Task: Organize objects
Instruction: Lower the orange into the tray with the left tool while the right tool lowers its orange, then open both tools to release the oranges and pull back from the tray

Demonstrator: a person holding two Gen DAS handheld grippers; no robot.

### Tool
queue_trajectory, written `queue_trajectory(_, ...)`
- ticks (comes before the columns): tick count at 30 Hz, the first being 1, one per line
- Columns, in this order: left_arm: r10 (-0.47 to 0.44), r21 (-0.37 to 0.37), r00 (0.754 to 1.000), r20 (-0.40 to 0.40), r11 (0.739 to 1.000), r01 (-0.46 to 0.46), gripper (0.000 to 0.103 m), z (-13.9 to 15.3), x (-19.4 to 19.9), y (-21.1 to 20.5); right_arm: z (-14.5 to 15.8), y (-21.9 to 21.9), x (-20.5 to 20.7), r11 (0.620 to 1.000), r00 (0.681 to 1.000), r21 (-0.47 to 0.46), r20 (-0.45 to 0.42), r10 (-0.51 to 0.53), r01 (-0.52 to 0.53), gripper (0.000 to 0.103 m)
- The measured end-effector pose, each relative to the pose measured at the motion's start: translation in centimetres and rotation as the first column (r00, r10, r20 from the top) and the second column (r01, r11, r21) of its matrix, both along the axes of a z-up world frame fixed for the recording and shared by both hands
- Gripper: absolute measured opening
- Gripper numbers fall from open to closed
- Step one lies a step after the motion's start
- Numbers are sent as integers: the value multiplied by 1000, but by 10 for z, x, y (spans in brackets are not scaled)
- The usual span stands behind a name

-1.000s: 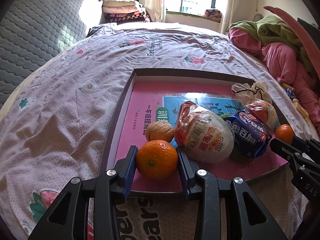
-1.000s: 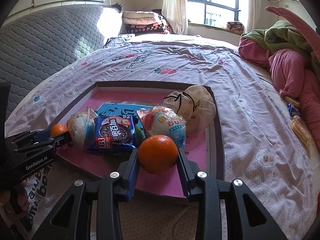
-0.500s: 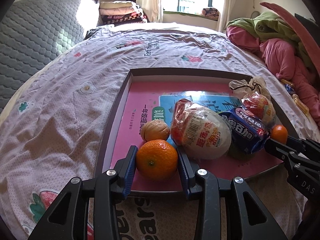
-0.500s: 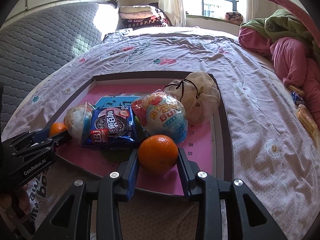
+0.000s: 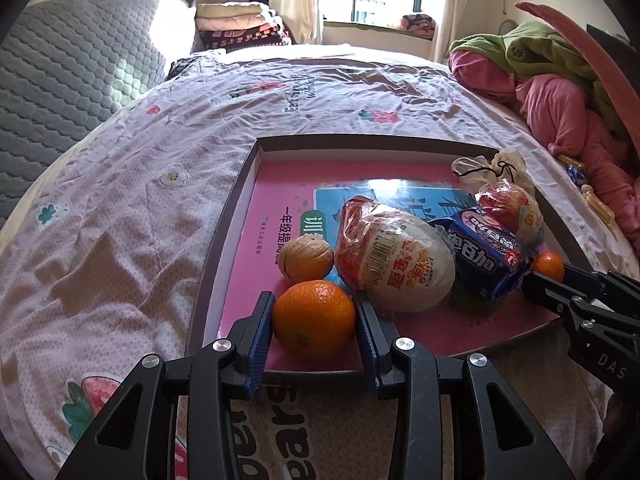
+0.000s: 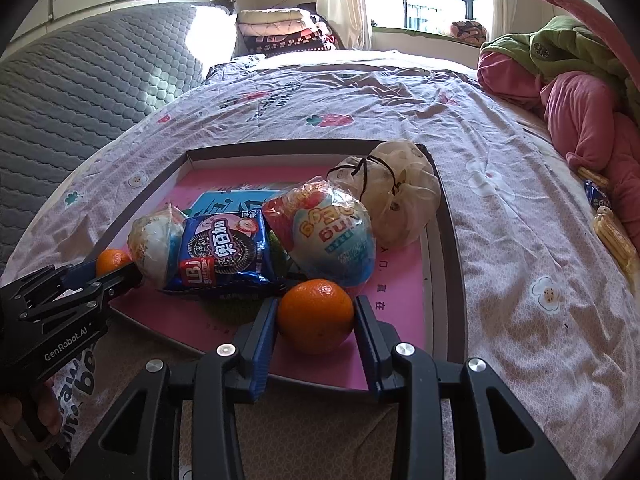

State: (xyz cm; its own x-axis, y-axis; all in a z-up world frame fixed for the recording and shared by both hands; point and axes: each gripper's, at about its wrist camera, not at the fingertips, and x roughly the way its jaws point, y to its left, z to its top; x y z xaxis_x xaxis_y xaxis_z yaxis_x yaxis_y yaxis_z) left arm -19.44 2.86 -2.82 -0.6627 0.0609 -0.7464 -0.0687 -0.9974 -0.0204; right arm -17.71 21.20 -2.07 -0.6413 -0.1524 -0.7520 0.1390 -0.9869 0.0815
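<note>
In the left wrist view my left gripper (image 5: 314,312) is shut on an orange (image 5: 314,314), both blue pads against its sides, low over the front edge of a pink-floored tray (image 5: 224,240). In the right wrist view my right gripper (image 6: 316,312) is shut on a second orange (image 6: 316,314) at the tray's (image 6: 448,240) front right. Each gripper also shows in the other's view, the right gripper (image 5: 544,276) at the right edge and the left gripper (image 6: 114,268) at the left.
The tray lies on a flowered bedsheet (image 5: 120,220) and holds a walnut (image 5: 306,258), a large wrapped egg toy (image 5: 394,264), a blue biscuit pack (image 6: 224,248), a second egg toy (image 6: 332,232) and a tied mesh bag (image 6: 400,196). Pink and green clothes (image 6: 580,112) are heaped at the right.
Both grippers hold their oranges as before. Only the views have shifted slightly; nothing in the tray has moved.
</note>
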Motion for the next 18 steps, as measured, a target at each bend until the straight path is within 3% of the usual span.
queue_trajectory(6,-11,7,1000,0,1000,11,42,3,4,-3,1,0,0,1000,1000,5,1,4,-4,39)
queue_trajectory(11,-7,6,1000,-3,1000,7,52,5,7,-7,5,3,2,1000,1000,1,-3,6,-6,41)
queue_trajectory(18,-8,14,1000,-4,1000,8,53,8,10,-8,11,5,5,1000,1000,-9,-13,1,-2,42)
